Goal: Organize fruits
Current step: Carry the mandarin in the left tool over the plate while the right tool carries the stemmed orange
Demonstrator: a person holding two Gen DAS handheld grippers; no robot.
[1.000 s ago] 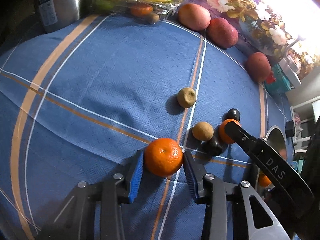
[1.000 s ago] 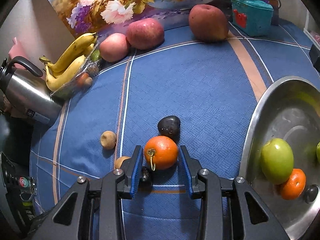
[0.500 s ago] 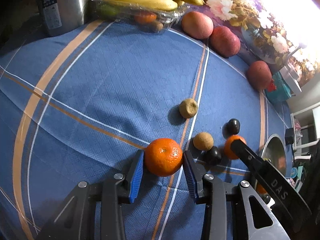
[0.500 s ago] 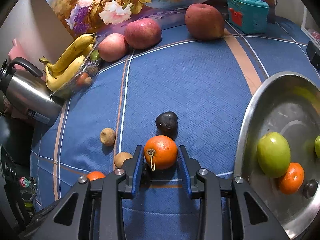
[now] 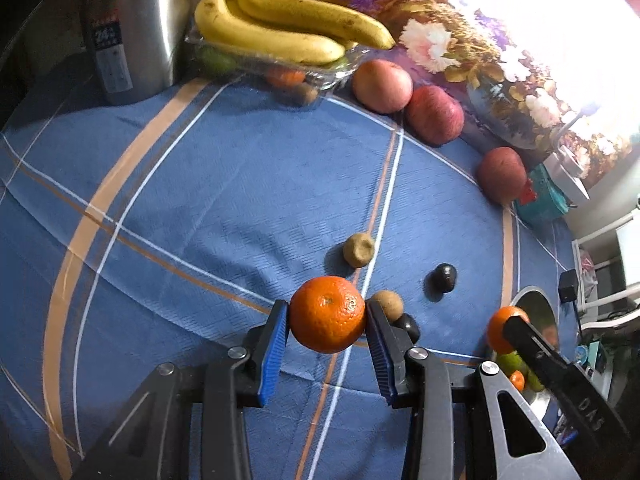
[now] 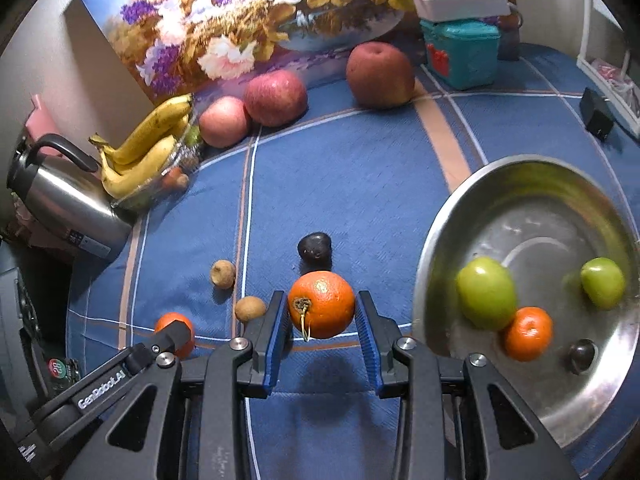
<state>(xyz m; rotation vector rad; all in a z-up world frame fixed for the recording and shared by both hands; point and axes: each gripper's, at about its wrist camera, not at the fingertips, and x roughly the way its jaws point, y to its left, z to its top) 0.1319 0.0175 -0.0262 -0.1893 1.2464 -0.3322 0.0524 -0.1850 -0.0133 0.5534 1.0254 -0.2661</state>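
My left gripper point(image 5: 326, 316) is shut on an orange point(image 5: 327, 314) and holds it above the blue cloth. My right gripper point(image 6: 322, 312) is shut on a stemmed orange point(image 6: 322, 305), lifted over its shadow, left of the steel bowl point(image 6: 448, 216). The bowl holds two green fruits point(image 6: 486, 292), a small orange point(image 6: 528, 333) and a dark plum point(image 6: 582, 354). Two kiwis point(image 6: 223, 274) and a dark plum point(image 6: 315, 246) lie on the cloth. In the left wrist view the right gripper's orange point(image 5: 500, 328) hangs near the bowl point(image 5: 534, 308).
At the back stand a steel kettle point(image 6: 60, 196), bananas point(image 6: 148, 148) on a clear tray, three red apples point(image 6: 276, 96), a teal box point(image 6: 462, 52) and a flower painting point(image 6: 248, 12). A black adapter point(image 6: 596, 114) lies at far right.
Both grippers have lifted their oranges off the cloth. The right gripper has moved right toward the bowl; more of the bowl shows.
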